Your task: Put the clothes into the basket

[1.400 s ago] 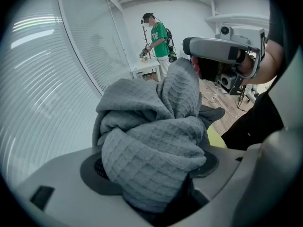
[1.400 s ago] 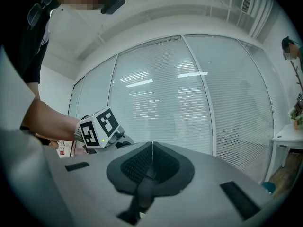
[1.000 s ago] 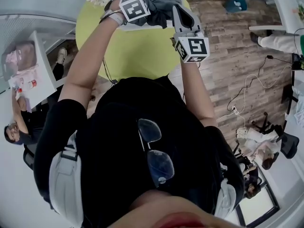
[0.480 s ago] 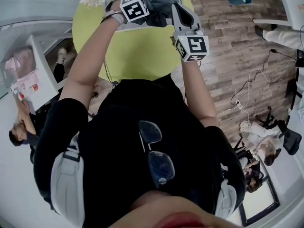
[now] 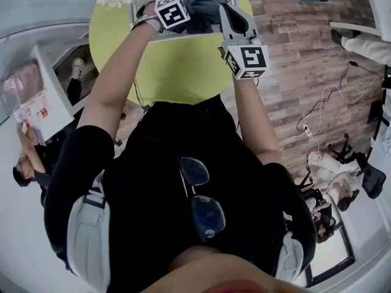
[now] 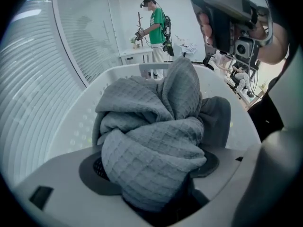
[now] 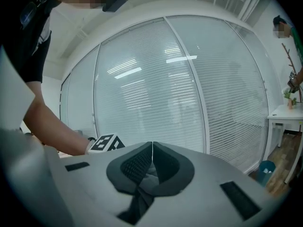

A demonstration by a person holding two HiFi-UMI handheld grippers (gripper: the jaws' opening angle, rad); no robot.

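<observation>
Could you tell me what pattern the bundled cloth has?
Grey waffle-weave cloth, clearest in the left gripper view.

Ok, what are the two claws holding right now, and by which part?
Both hold the grey garment over the basket: the left claw grips a thick bunched fold, and the right claw pinches what looks like a thin edge.

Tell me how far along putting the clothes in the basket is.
Done: nothing clearly; the bundle hides the floor of the basket. In hand: a grey garment is bunched between the pads of the left gripper, over the basket, and the right gripper seems to pinch a bit of its fabric. Left: let go so it drops in.
</observation>
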